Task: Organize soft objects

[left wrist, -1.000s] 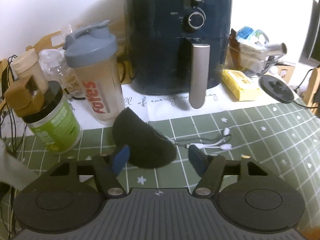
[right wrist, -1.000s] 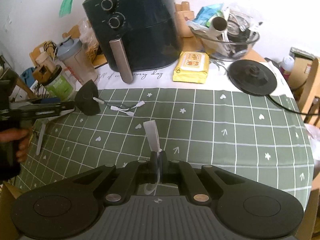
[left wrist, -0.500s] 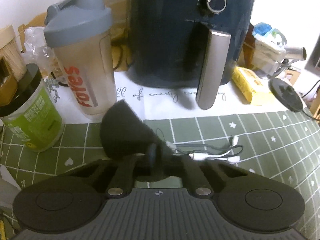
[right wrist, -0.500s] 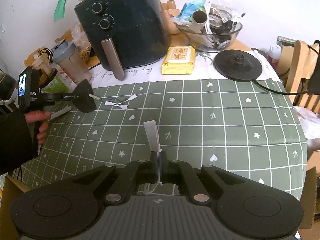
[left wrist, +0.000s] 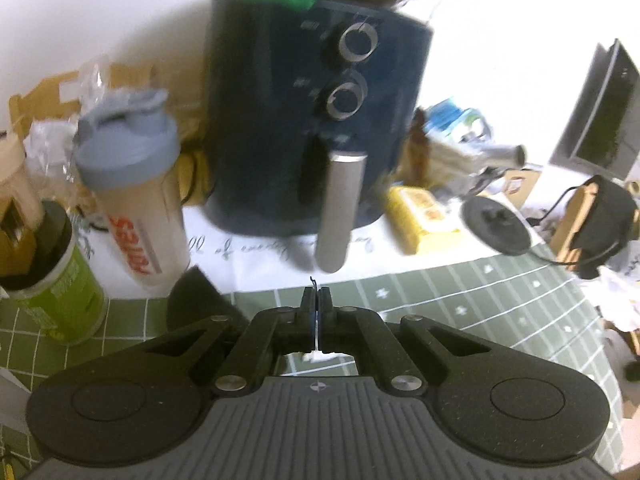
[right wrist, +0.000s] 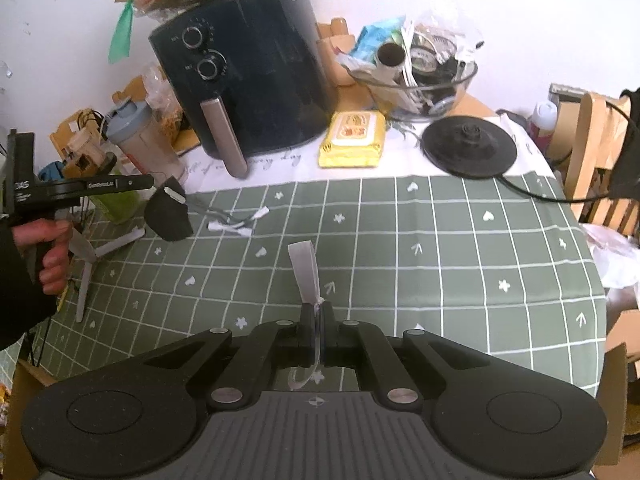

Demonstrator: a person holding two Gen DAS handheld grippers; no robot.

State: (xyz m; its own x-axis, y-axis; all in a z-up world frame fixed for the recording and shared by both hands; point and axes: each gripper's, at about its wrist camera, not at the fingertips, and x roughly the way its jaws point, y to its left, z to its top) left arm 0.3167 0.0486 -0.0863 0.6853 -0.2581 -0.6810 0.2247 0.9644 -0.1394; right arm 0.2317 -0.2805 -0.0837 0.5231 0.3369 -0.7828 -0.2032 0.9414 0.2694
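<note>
A black face mask point(right wrist: 168, 216) hangs from my left gripper point(right wrist: 154, 182), lifted off the green checked cloth point(right wrist: 400, 248) at the left. In the left wrist view the left gripper point(left wrist: 316, 300) is shut on the mask's thin ear loop, and the black mask point(left wrist: 192, 296) dangles to the lower left. My right gripper point(right wrist: 316, 312) is shut on a white strip point(right wrist: 306, 276) that sticks up from the fingertips, near the table's front edge.
A dark air fryer point(right wrist: 248, 76) stands at the back, with a shaker bottle point(right wrist: 140, 140) and green jar point(left wrist: 56, 292) to its left. A yellow wipes pack point(right wrist: 354, 140), glass bowl point(right wrist: 420, 80) and black kettle base point(right wrist: 468, 148) lie right. White cable ends point(right wrist: 236, 224) lie on the cloth.
My left gripper closed on the mask and has lifted it off the cloth, tilting upward. The right gripper stayed shut on the white strip and moved little.
</note>
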